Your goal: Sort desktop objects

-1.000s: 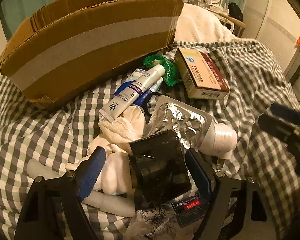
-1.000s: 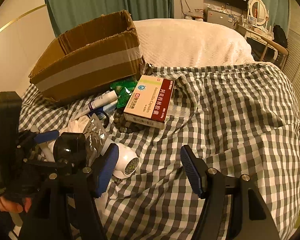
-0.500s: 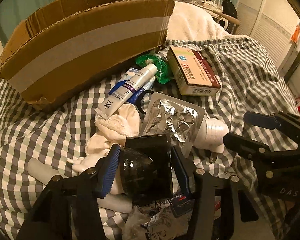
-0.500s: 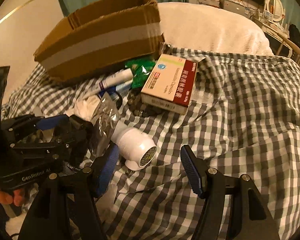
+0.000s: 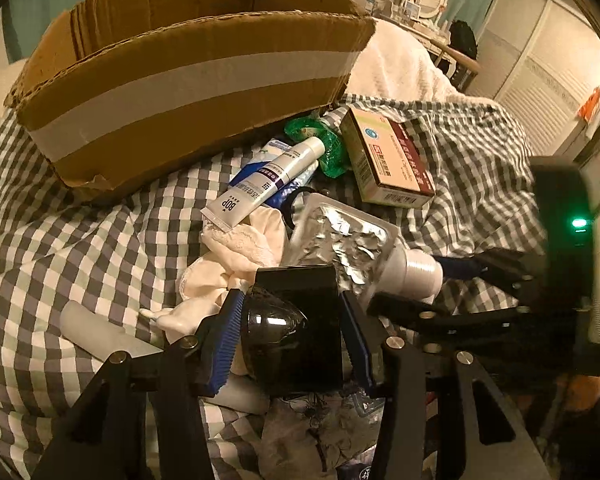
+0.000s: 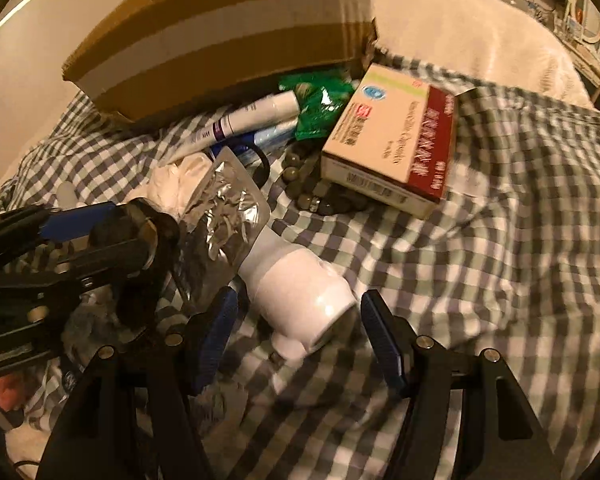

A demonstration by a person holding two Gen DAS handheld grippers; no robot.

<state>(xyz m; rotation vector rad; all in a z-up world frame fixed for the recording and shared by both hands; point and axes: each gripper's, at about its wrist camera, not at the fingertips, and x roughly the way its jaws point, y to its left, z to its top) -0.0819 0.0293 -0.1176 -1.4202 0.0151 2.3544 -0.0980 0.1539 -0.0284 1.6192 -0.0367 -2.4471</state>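
Observation:
My left gripper (image 5: 292, 336) is shut on a black box-shaped object with a glossy dome (image 5: 296, 328), low over the checked cloth. It also shows in the right wrist view (image 6: 136, 236). My right gripper (image 6: 296, 328) is open, its fingers on either side of a white plug-like device (image 6: 304, 300) that lies on the cloth; the device also shows in the left wrist view (image 5: 414, 274). A silver blister pack (image 5: 340, 240) leans on the white device. A cardboard box (image 5: 188, 80) stands behind the pile.
A medicine carton (image 6: 396, 148), white tubes (image 5: 268, 182), a green packet (image 5: 324, 144), dark beads (image 6: 312, 196), white cloth (image 5: 240, 248) and a white cylinder (image 5: 96, 332) lie on the checked cloth (image 6: 500, 260). A white pillow (image 6: 460, 32) lies behind.
My left gripper has closed on the black object. My right gripper has moved forward and left until the white device sits between its open fingers.

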